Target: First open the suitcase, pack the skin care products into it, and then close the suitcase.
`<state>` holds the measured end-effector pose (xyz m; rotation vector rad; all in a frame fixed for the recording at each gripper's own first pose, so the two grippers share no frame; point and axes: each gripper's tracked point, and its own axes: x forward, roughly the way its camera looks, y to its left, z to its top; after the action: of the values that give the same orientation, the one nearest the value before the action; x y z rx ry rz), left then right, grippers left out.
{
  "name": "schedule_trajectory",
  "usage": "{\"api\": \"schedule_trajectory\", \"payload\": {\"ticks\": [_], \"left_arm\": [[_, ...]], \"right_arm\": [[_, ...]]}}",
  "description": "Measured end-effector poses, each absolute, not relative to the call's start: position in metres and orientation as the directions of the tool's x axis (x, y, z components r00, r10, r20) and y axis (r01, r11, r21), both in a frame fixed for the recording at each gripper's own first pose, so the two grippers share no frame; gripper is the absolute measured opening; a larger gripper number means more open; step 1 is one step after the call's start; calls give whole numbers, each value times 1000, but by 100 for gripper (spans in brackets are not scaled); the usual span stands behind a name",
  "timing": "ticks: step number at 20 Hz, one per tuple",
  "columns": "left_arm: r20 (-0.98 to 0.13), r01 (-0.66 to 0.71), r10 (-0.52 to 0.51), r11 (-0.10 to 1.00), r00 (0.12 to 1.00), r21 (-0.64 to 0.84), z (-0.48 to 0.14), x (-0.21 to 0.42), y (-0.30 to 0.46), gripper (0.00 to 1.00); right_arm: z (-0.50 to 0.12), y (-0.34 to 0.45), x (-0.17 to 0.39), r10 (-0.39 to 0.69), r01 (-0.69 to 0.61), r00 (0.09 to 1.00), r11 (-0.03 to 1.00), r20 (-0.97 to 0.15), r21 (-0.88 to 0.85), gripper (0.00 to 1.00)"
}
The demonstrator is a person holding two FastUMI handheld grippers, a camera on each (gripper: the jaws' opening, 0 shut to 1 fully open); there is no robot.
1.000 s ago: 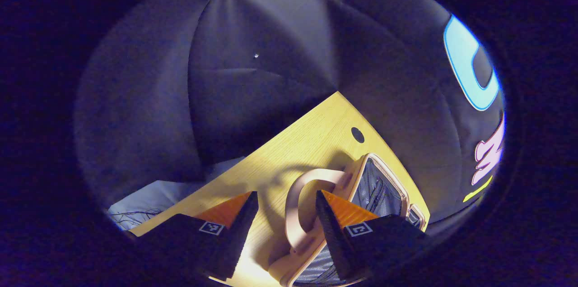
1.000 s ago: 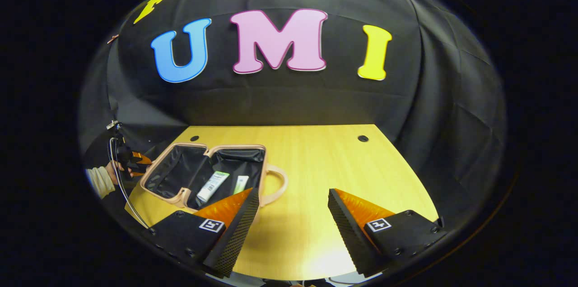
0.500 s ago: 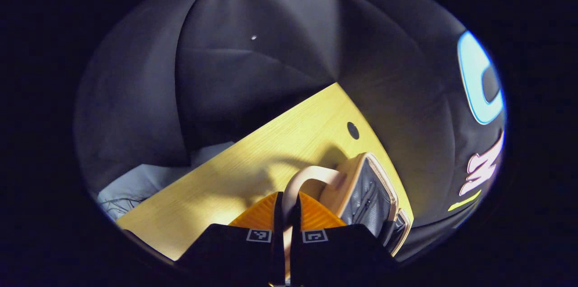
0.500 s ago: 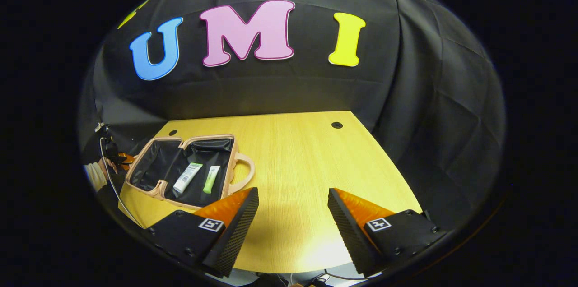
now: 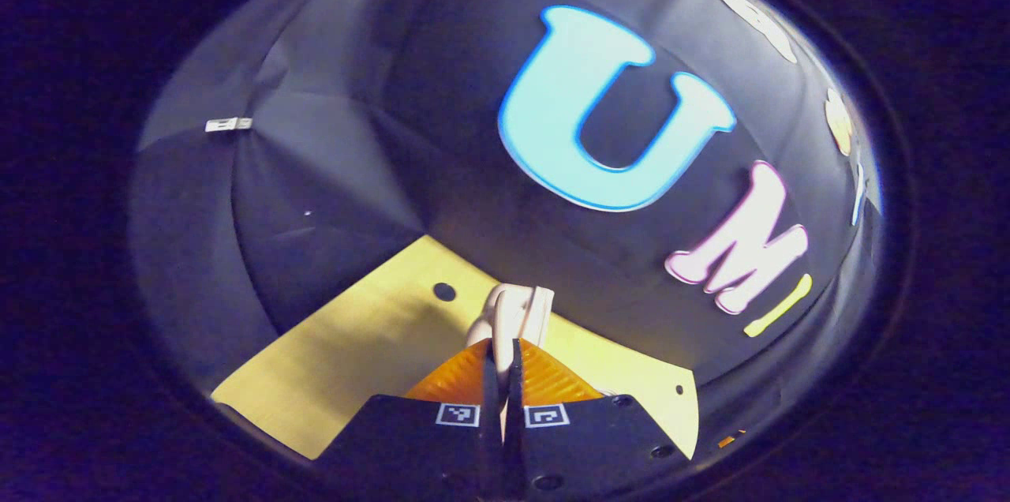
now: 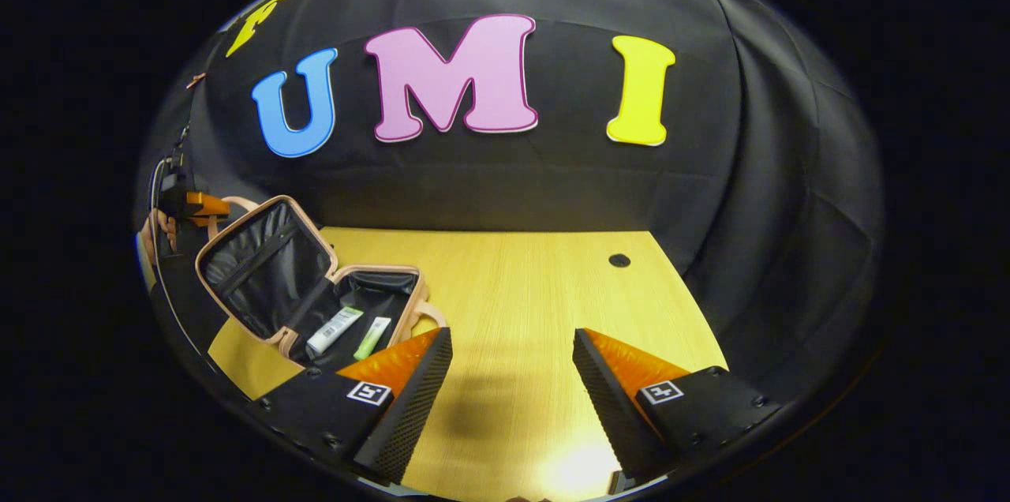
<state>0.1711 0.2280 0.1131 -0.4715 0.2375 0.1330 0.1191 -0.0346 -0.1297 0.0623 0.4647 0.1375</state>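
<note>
The pink suitcase [image 6: 316, 281] lies at the left of the wooden table [image 6: 521, 289] in the right gripper view, its lid half raised. Inside the base lie a white tube [image 6: 333, 330] and a green tube [image 6: 372, 338]. In the left gripper view my left gripper [image 5: 502, 352] is shut on the lid's pink handle [image 5: 513, 312], which sticks up between the fingers. The right gripper view shows that same left gripper [image 6: 207, 206] at the lid's upper edge, held by a hand [image 6: 156, 230]. My right gripper [image 6: 511, 344] stands open over bare table, right of the suitcase, holding nothing.
The table has a round cable hole at the far right [image 6: 619, 260] and another seen from the left gripper view [image 5: 444, 291]. A cable [image 6: 162, 281] hangs from the left gripper. Bare wood stretches right of the suitcase.
My left gripper closed on the lid's handle and swung the lid up from flat to half raised. My right gripper stayed open over the table, shifting only slightly.
</note>
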Motion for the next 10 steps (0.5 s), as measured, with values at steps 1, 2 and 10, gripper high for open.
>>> {"api": "schedule_trajectory", "payload": {"ticks": [1, 2, 10], "left_arm": [[-243, -144, 41, 894, 969, -424, 118, 173, 186, 6], [-230, -114, 16, 900, 973, -421, 120, 176, 147, 6], [-343, 34, -217, 883, 914, -469, -2, 226, -87, 6]], "right_arm": [[-125, -37, 123, 160, -131, 890, 987, -427, 97, 98], [-122, -39, 126, 171, -141, 893, 985, -416, 102, 98], [-127, -59, 119, 297, -247, 870, 953, -394, 174, 97]]}}
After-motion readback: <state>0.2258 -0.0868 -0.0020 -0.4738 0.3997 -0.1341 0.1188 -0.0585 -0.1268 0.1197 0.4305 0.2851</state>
